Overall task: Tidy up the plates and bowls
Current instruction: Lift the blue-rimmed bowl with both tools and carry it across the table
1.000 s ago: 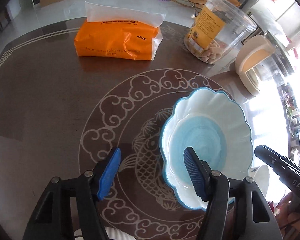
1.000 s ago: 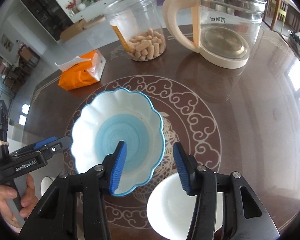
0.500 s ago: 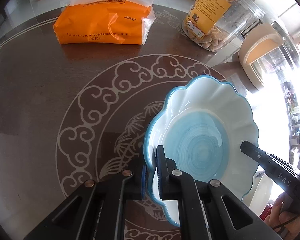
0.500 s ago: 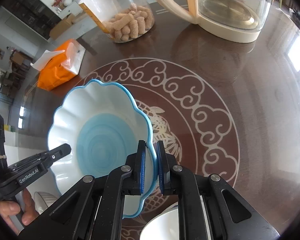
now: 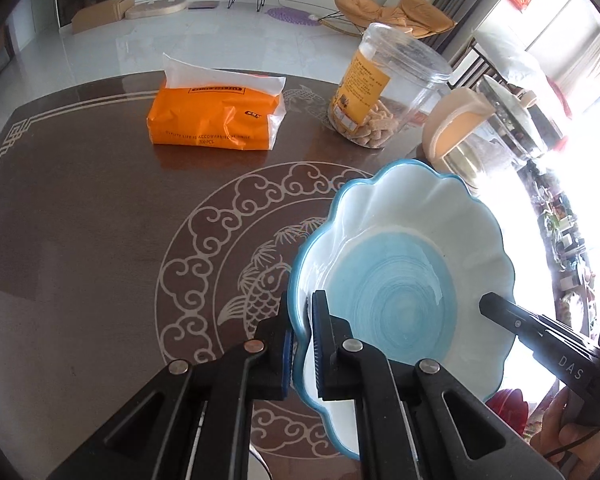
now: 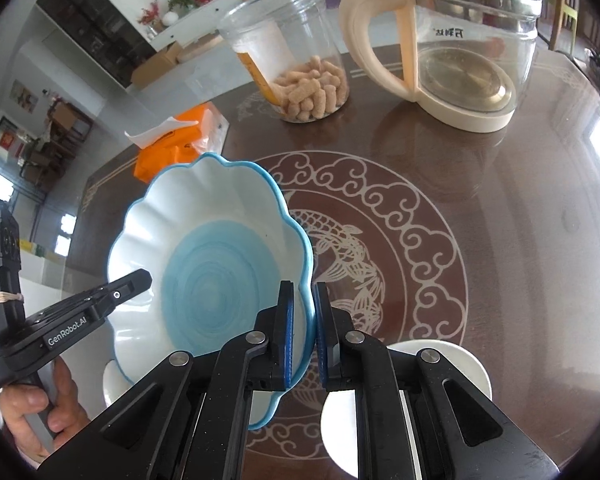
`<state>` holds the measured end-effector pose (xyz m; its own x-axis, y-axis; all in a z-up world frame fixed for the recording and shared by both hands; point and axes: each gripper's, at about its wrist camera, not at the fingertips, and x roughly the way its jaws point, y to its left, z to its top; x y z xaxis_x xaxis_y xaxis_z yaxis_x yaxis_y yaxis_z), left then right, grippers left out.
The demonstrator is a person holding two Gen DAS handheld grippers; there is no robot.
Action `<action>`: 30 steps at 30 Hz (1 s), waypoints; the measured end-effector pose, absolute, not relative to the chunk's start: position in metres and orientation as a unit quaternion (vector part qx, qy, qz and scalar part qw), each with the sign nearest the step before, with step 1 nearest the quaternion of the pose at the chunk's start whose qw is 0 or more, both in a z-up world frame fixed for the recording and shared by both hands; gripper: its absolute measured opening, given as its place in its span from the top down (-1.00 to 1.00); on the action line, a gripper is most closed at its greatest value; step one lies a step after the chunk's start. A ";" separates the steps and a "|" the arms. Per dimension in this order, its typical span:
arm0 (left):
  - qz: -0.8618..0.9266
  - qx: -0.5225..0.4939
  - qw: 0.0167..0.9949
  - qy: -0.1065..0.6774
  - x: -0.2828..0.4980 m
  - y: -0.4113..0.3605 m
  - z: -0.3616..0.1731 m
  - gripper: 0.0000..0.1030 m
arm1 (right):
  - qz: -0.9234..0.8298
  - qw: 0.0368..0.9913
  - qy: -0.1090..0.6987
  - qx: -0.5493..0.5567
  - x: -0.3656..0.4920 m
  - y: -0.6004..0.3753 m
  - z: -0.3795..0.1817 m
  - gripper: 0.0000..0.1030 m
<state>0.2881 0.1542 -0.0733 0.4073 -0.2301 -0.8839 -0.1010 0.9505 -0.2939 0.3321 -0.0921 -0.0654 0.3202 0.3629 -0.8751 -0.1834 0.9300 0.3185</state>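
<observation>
A scalloped bowl (image 5: pixel 404 268), white with a blue rim and a blue centre, is held up off the brown table. My left gripper (image 5: pixel 302 330) is shut on its left rim. My right gripper (image 6: pixel 303 320) is shut on its right rim; the bowl (image 6: pixel 216 264) fills the left half of the right wrist view. A white bowl (image 6: pixel 452 364) sits on the table under my right gripper. Another white dish (image 6: pixel 112 384) shows partly below the blue bowl at the left.
An orange tissue pack (image 5: pixel 216 118), a clear jar of biscuit sticks (image 5: pixel 380 88) and a glass kettle with a cream handle (image 6: pixel 460 48) stand along the far side of the table (image 5: pixel 80 240). The carved fish medallion (image 6: pixel 380 248) lies in the middle.
Both grippers went from open to shut on opposite rims of the blue bowl, and the bowl has risen off the table.
</observation>
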 end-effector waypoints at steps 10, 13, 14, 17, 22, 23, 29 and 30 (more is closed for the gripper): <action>-0.063 -0.132 0.847 0.511 0.173 0.126 -0.045 0.87 | 0.171 0.820 0.538 0.088 0.210 -0.114 -0.025 0.77; -0.069 -0.131 0.851 0.504 0.137 0.122 -0.047 0.87 | 0.171 0.820 0.539 0.093 0.172 -0.121 -0.029 0.77; -0.069 -0.133 0.851 0.504 0.126 0.121 -0.050 0.87 | 0.171 0.820 0.539 0.093 0.160 -0.122 -0.031 0.77; -0.064 -0.136 0.851 0.503 0.094 0.119 -0.063 0.87 | 0.172 0.818 0.541 0.090 0.129 -0.124 -0.041 0.77; -0.046 -0.140 0.842 0.518 0.060 0.120 -0.100 0.87 | 0.172 0.813 0.550 0.077 0.094 -0.120 -0.066 0.77; -0.043 -0.146 0.836 0.526 0.058 0.121 -0.110 0.87 | 0.173 0.811 0.554 0.072 0.090 -0.118 -0.071 0.77; -0.026 -0.154 0.824 0.544 0.053 0.124 -0.152 0.86 | 0.170 0.799 0.574 0.048 0.089 -0.107 -0.108 0.77; -0.024 -0.150 0.825 0.545 0.053 0.123 -0.156 0.86 | 0.170 0.798 0.576 0.046 0.088 -0.106 -0.113 0.77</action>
